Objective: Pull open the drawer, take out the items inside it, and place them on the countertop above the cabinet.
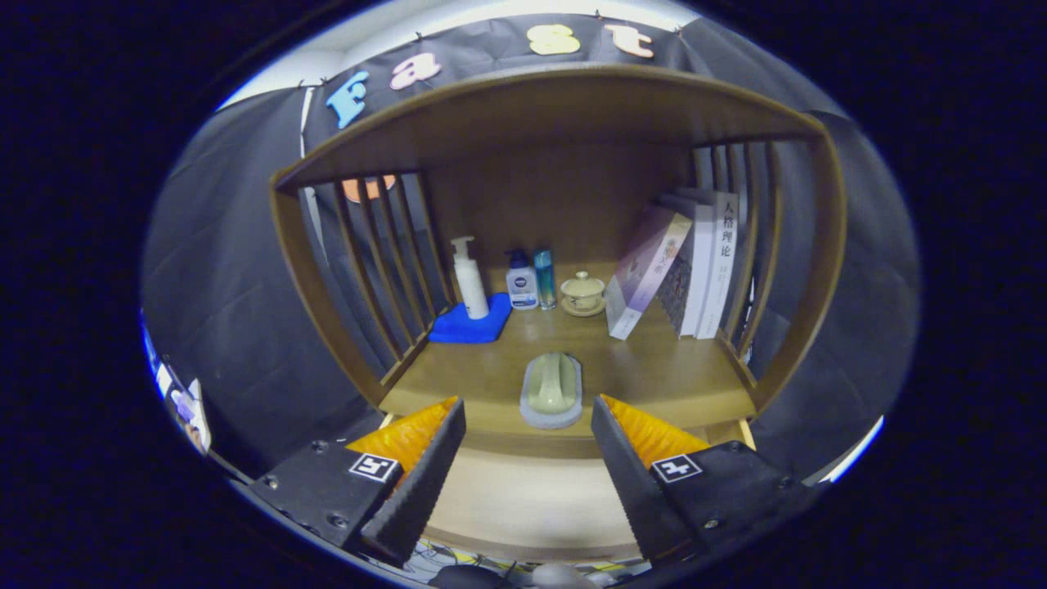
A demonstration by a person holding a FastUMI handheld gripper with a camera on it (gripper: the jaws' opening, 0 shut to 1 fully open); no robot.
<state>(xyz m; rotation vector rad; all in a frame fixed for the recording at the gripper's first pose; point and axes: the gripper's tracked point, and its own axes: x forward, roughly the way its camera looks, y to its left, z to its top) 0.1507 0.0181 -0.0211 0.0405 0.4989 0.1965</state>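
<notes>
Tool (527, 466) stood spread wide, fingers (413, 483) well apart, nothing between them. It was held out in front of the cabinet.

Landmark: the grey-and-green item (552, 391), a pale green rounded body lying on a grey oval base. It lay flat on the wooden surface (654, 376), close to the front edge, just ahead of the tool and centred on the gap between the fingers. Not touching either finger.

Behind the item, along the back wall of the alcove: a white pump bottle (470, 278) standing upright on a folded blue cloth (466, 325), back and to the left. Right of that, a small white bottle with a blue cap (521, 282), then a slim teal bottle (545, 278) just beside it. Directly behind the item, a small lidded cup (582, 290) on a saucer.

Back and to the right of the item: a row of books (695, 262), the nearest one leaning over to the right against the rest.

Wooden slatted side panels (384, 245) closed in the alcove on both sides of the item.

Below the item, under the front edge of the surface, a light wooden panel (527, 499) showed between the fingers; could not tell whether it was a drawer front or an open drawer.
</notes>
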